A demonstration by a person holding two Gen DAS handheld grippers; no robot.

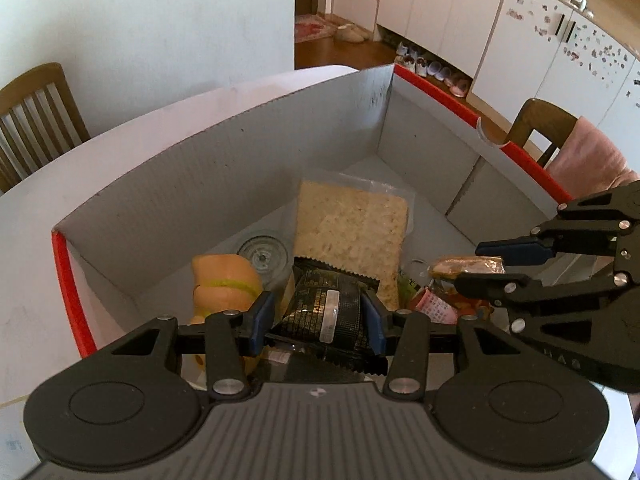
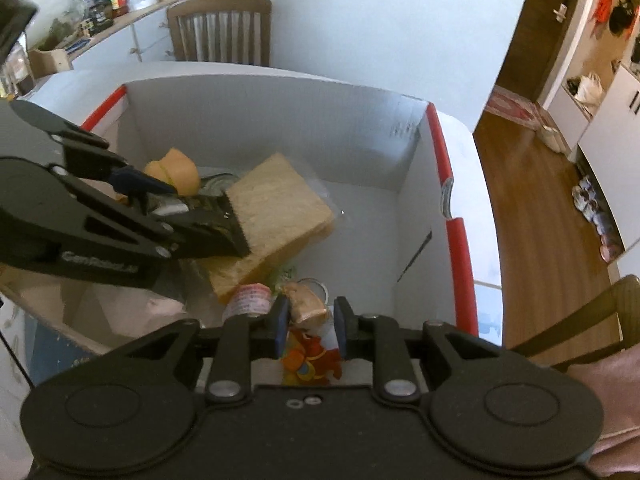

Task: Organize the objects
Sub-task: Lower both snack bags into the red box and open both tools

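A white cardboard box with red edges stands on the table. My left gripper is inside it, shut on a black foil packet. My right gripper hangs over the box's right part, shut on a small brown wrapped snack. In the box lie a pale cracker block in a clear bag, an orange bun-like thing with a green band, a clear round lid and a pink printed cup.
A colourful red-orange packet lies under my right gripper. The box's far right corner is bare floor. Wooden chairs stand around the white table; one on the right carries a pink cloth. A cluttered shelf runs along the wall.
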